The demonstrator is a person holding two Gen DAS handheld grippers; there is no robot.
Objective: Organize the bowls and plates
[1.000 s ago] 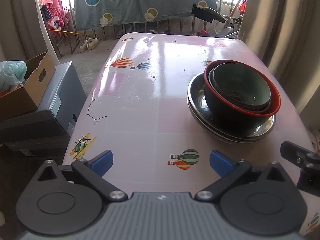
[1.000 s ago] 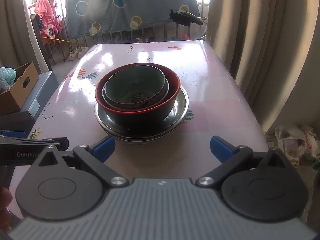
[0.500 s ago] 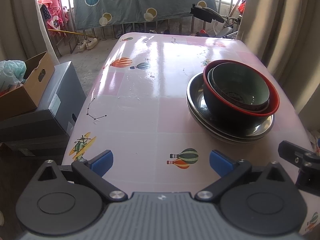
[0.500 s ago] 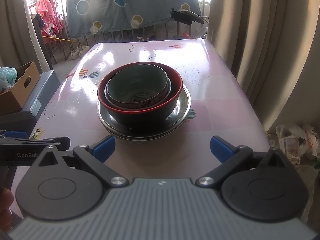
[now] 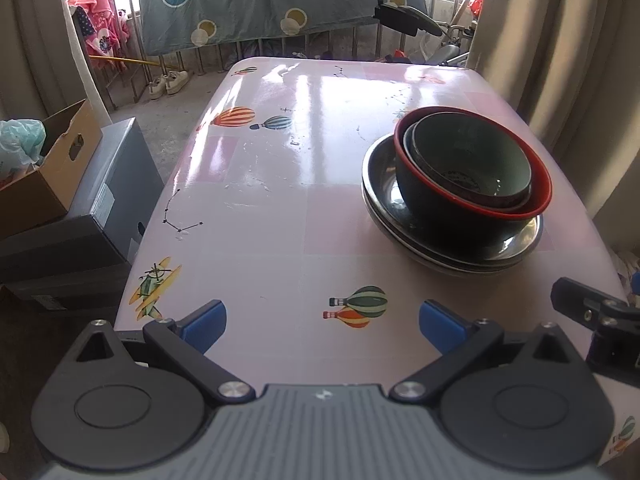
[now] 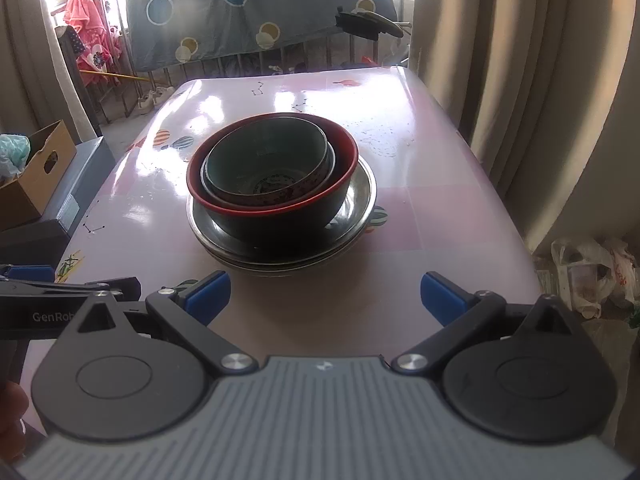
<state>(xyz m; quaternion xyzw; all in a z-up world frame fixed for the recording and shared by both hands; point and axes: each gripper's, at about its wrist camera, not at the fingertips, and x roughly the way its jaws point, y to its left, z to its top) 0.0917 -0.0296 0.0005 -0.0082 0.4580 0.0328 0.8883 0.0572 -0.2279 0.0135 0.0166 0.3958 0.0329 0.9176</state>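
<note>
A stack stands on the pink table (image 5: pixel 280 184): metal plates (image 5: pixel 380 184) at the bottom, a black bowl with a red rim (image 5: pixel 436 204) on them, and grey-green bowls (image 5: pixel 472 156) nested inside. The right wrist view shows the same plates (image 6: pixel 362 188), red-rimmed bowl (image 6: pixel 280 220) and grey-green bowls (image 6: pixel 264 156) straight ahead. My left gripper (image 5: pixel 322 320) is open and empty over the table's near edge, left of the stack. My right gripper (image 6: pixel 324 294) is open and empty just short of the stack.
A cardboard box (image 5: pixel 44 184) on dark cases (image 5: pixel 104 208) stands left of the table. Curtains (image 6: pixel 520 80) hang along the right side. Plastic bags (image 6: pixel 588 268) lie on the floor at right. A railing with a blue sheet (image 5: pixel 272 4) is behind the table.
Both views have shifted only slightly; the right gripper has drifted a little to the right relative to the stack. Both grippers stay open and the stack has not moved.
</note>
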